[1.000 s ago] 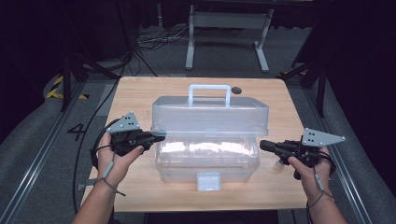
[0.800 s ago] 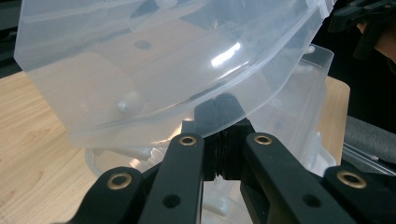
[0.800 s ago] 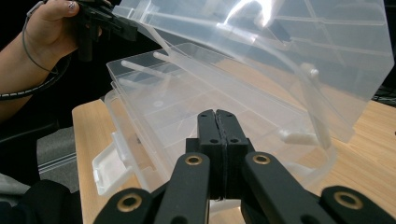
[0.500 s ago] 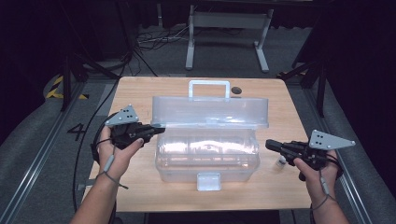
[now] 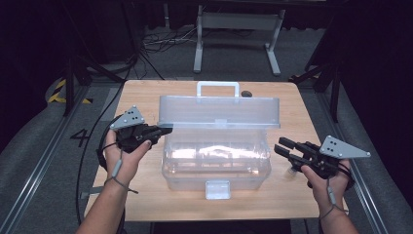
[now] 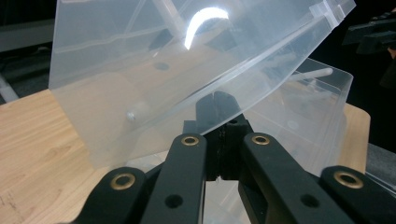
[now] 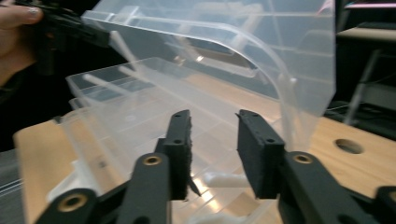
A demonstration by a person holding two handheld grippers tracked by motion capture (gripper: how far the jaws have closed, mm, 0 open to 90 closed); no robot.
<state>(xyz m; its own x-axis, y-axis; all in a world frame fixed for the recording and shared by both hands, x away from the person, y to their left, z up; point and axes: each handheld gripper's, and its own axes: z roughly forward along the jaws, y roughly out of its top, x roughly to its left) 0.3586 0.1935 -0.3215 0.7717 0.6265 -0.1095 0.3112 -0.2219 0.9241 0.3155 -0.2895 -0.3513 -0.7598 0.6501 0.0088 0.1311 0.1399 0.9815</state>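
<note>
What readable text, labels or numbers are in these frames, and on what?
"4": dark numeral on the grey floor, left of the table.
Yellow-and-black hazard stripes on the floor farther back: a marking, no words.
Clear plastic box, its lid and both grippers: no legible text.

The raised lid point(image 5: 219, 111) of the clear plastic box point(image 5: 216, 163) walled off my reach toward the far table point(image 5: 146, 92) edge, its white handle point(image 5: 217, 87) topping it. Bare wood lay left and right of the box, so I had passing room there (the near strip was narrower). A small dark knob point(image 5: 247, 93) sat behind the lid.
</note>
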